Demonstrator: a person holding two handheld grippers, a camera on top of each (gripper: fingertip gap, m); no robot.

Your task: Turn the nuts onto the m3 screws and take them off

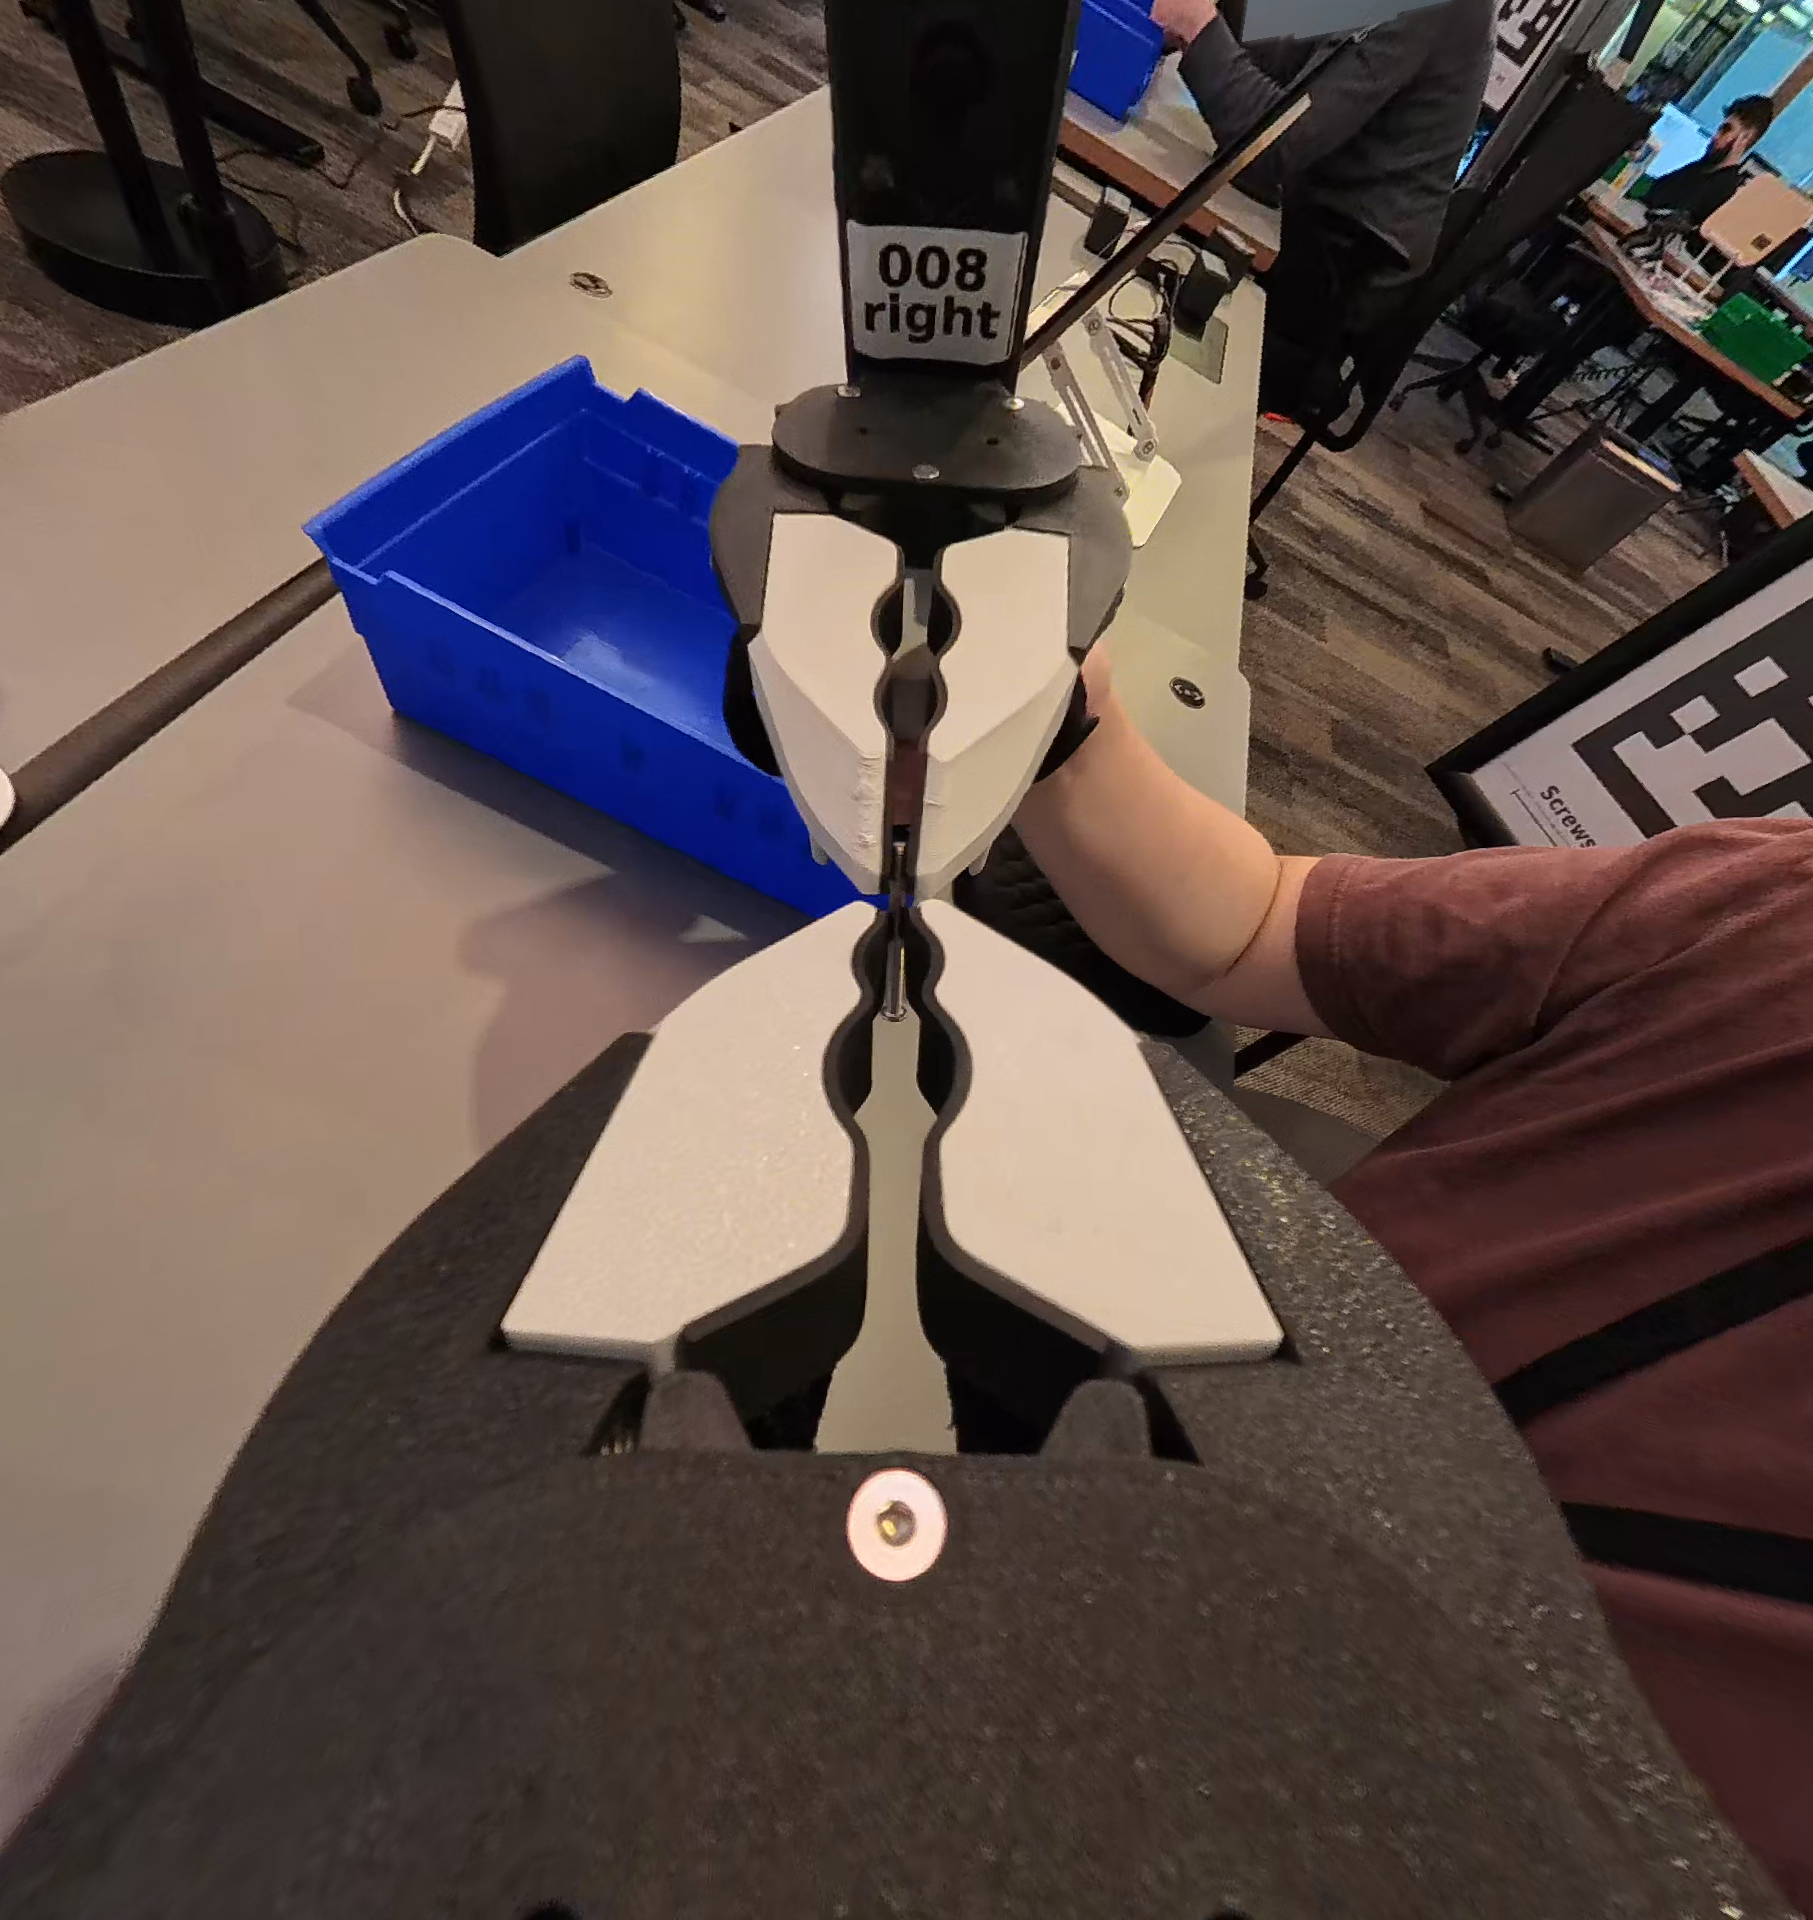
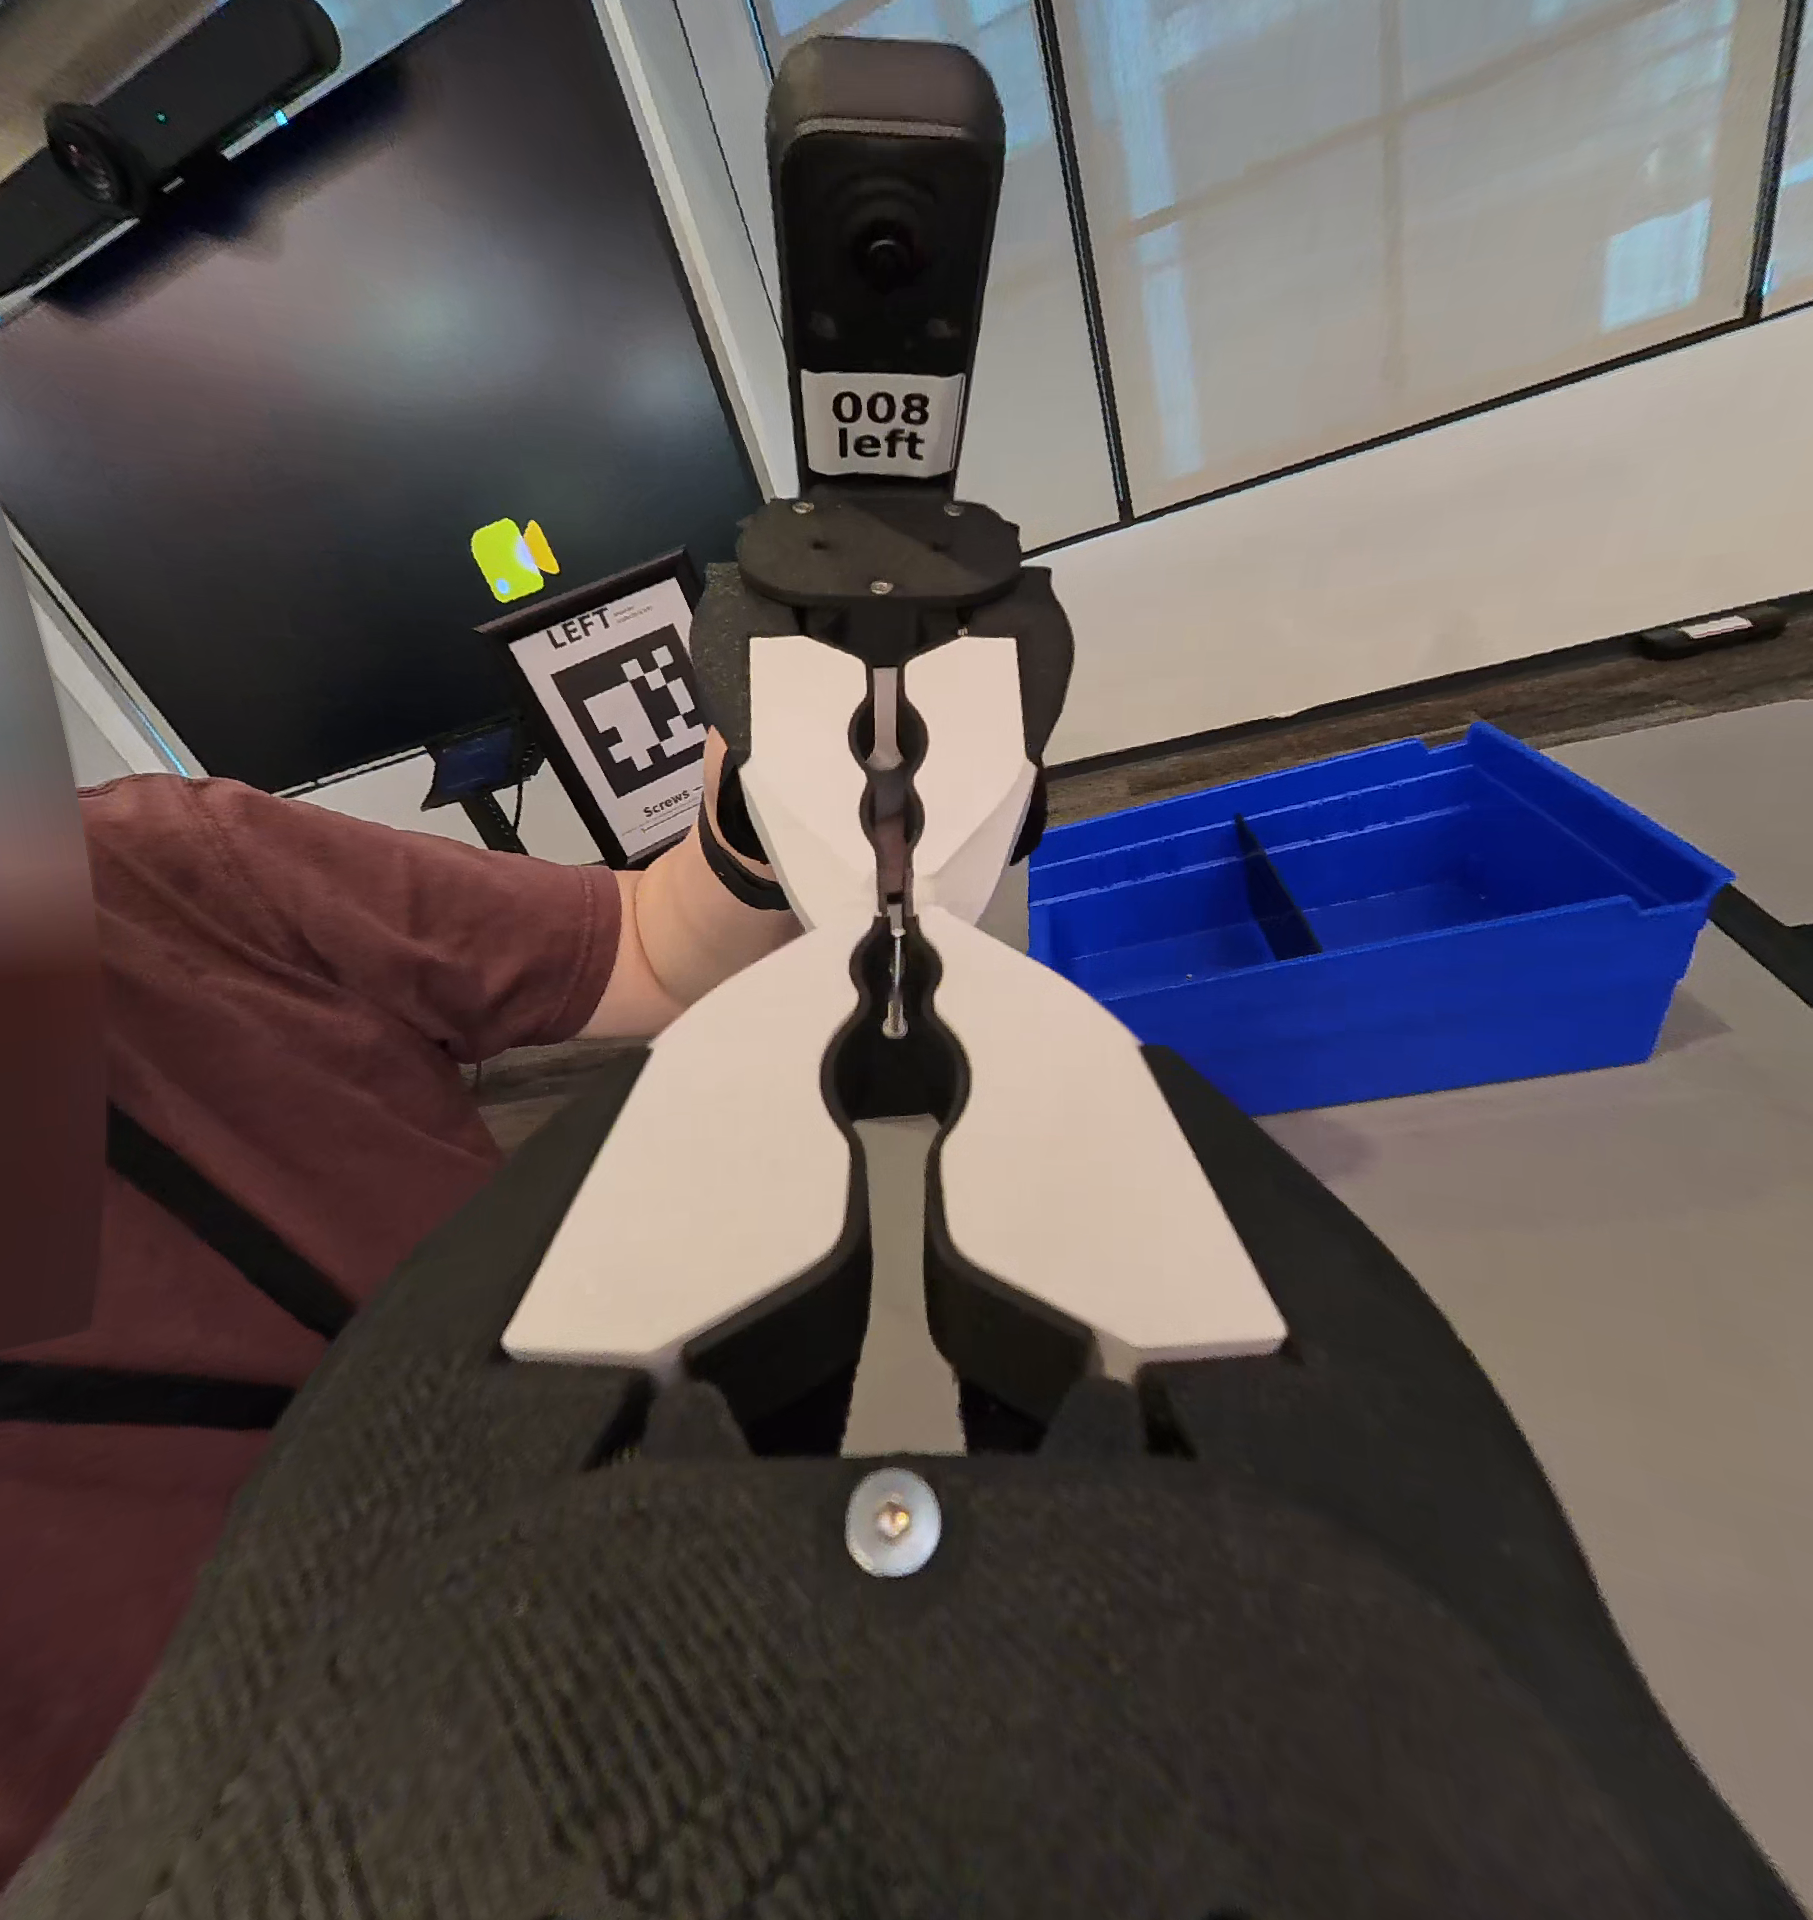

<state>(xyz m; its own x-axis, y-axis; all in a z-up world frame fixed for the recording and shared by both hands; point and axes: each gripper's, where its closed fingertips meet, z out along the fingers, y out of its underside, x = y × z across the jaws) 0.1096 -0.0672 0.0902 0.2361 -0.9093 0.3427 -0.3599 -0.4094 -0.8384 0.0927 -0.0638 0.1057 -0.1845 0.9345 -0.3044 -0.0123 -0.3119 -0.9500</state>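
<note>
While both white-fingered grippers meet tip to tip, the left gripper (image 1: 894,914) and right gripper (image 2: 894,920) are each clenched on the thin silver m3 screw (image 2: 894,977). Can't spot the nut, so progress is unclear. Blue plastic bin (image 2: 1401,997) sits at 3 o'clock.

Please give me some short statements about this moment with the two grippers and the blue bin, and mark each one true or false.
1. The left gripper and the right gripper meet tip to tip. True.
2. A thin metal screw lies between the closed fingertips. True.
3. The blue bin stands on the floor. False: it stands on the grey table.
4. The bin has a dark divider inside. True.
5. The person wears a green shirt. False: the sleeve is dark red.
6. Both grippers are wide open. False: both are shut.
</note>
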